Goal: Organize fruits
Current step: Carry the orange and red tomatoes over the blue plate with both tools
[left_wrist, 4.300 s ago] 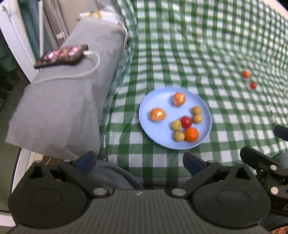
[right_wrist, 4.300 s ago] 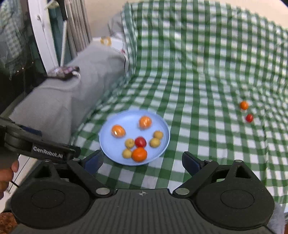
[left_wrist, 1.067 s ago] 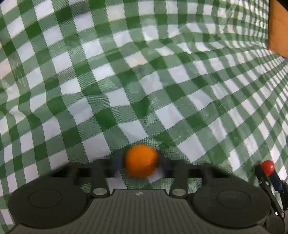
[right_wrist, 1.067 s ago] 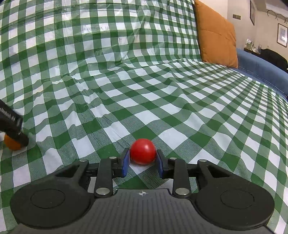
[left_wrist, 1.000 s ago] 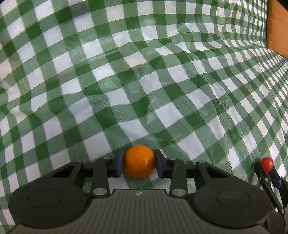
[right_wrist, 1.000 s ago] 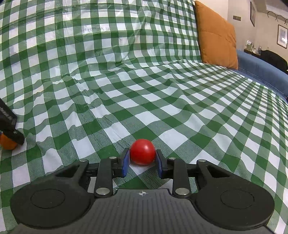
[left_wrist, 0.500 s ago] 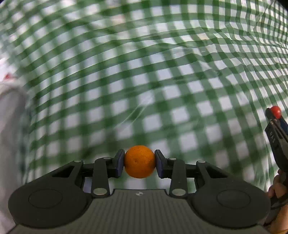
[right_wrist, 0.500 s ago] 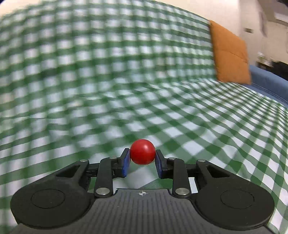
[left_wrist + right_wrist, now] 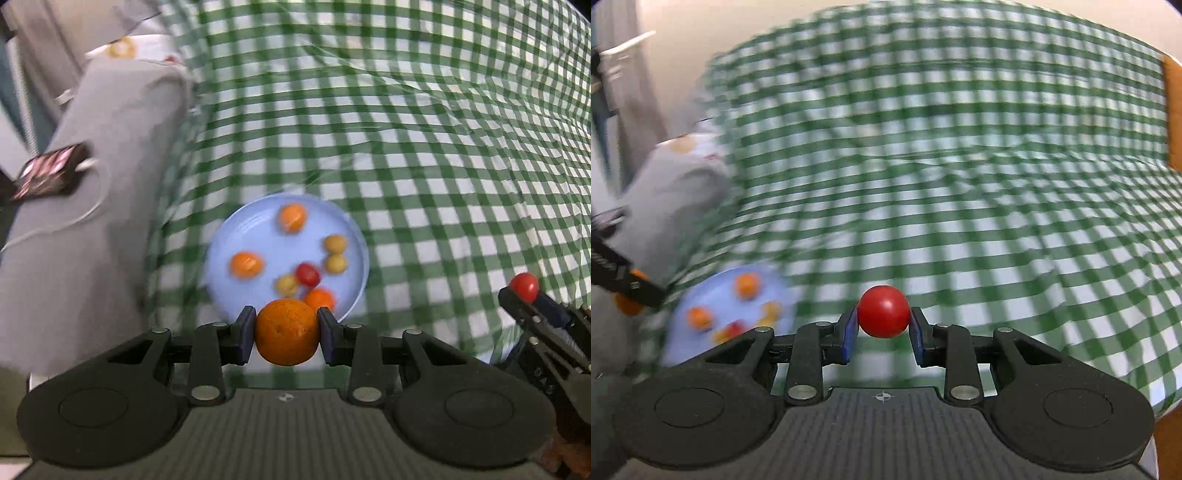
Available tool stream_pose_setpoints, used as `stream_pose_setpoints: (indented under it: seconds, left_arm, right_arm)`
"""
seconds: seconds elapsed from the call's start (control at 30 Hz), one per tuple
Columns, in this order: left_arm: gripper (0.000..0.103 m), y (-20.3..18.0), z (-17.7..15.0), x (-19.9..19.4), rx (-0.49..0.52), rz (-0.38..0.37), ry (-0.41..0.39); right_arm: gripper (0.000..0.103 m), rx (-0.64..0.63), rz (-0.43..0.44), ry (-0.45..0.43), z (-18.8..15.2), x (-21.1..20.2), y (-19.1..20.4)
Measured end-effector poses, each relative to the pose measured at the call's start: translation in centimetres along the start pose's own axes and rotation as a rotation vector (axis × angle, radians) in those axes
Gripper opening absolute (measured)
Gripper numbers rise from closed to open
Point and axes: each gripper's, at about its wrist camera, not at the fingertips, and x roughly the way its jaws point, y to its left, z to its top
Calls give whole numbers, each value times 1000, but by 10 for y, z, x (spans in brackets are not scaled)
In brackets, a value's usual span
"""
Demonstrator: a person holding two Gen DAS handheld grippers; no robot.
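My left gripper (image 9: 287, 334) is shut on an orange fruit (image 9: 286, 330), held just above the near rim of a light blue plate (image 9: 229, 240). Several orange, yellow and red fruits lie on that plate. At the right edge of the left wrist view the right gripper (image 9: 532, 301) shows with the red fruit (image 9: 523, 287) at its tip. In the right wrist view my right gripper (image 9: 882, 326) is shut on that red round fruit (image 9: 883, 311), with the blurred blue plate (image 9: 683, 336) low on the left and the left gripper's tip (image 9: 631, 291) beside it.
A green and white checked cloth (image 9: 424, 147) covers the sofa seat and back. A grey armrest (image 9: 92, 177) stands left of the plate, with a phone (image 9: 48, 177) and its white cable on top. An orange cushion (image 9: 1172, 114) sits at the far right.
Both grippers have lifted their fruits off the cloth and swung left. The plate and armrest have come into view; the fruits stay clamped between the pads.
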Motion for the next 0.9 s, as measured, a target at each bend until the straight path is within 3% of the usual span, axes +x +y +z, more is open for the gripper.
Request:
stream_pose_setpoints:
  seconds: [0.2,0.37,0.63,0.9]
  left_arm:
    - [39,35,-49,-26,-42,0,-13]
    - [39,51,-73,-38,-67,-10,-27]
    - [39,56,-77,-39,-96,-28,-41]
    - [39,60,-59,-20,-103,-20,-18]
  right_arm:
    - [31,-68,78,-50,0,-44,46]
    - [31,-130,132,-39,-8,-60,76]
    - [31,-198,138,-47,-11,-67,92]
    - [31,-203,142,-9,-10,-49,90]
